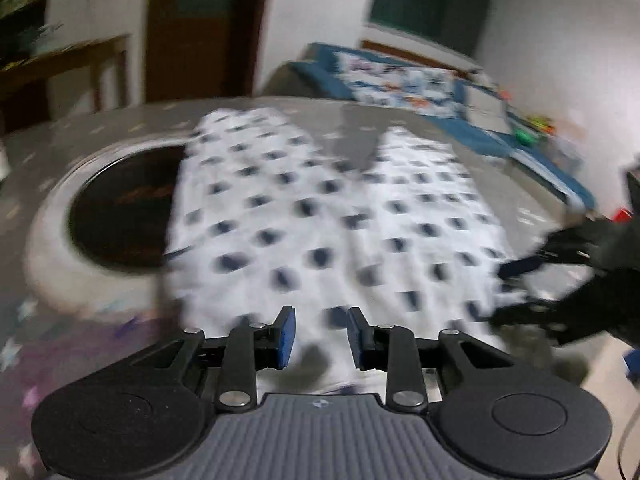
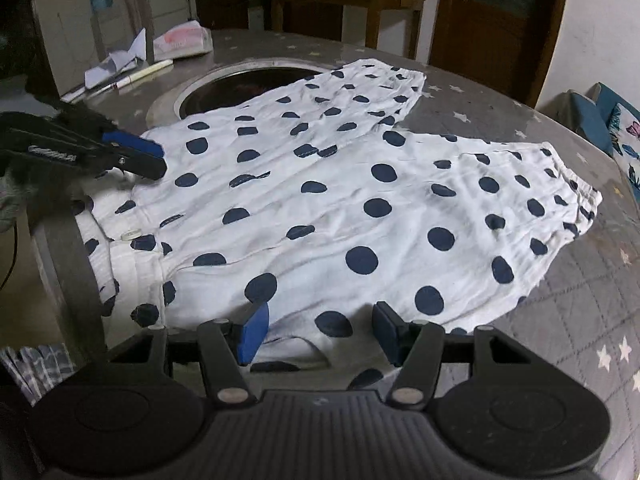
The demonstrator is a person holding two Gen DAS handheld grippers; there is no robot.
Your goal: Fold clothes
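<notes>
Grey starred counter (image 2: 560, 320) | polka-dot shorts (image 2: 340, 200) spread flat, legs toward 12 o'clock | left claw (image 1: 321, 338) spread, empty | right claw (image 2: 320, 334) spread, empty

The white trousers (image 2: 320, 200) with navy dots are thin woven cloth, matt and finely creased, with gathered cuffs at the upper right of the frame and a pale glossy button (image 2: 131, 235) at lower left. The table (image 2: 460, 108) has a grey glossy top with small stars; its round recess (image 2: 224, 88) has a smooth metal rim. The right gripper (image 2: 320, 330) is matt black plastic with blue rubbery pads (image 2: 252, 330) and shiny metal pins. At upper left lie folded white papers (image 2: 116, 64); behind stand a dark wooden door (image 2: 500, 20) and wooden desk (image 2: 352, 4).
</notes>
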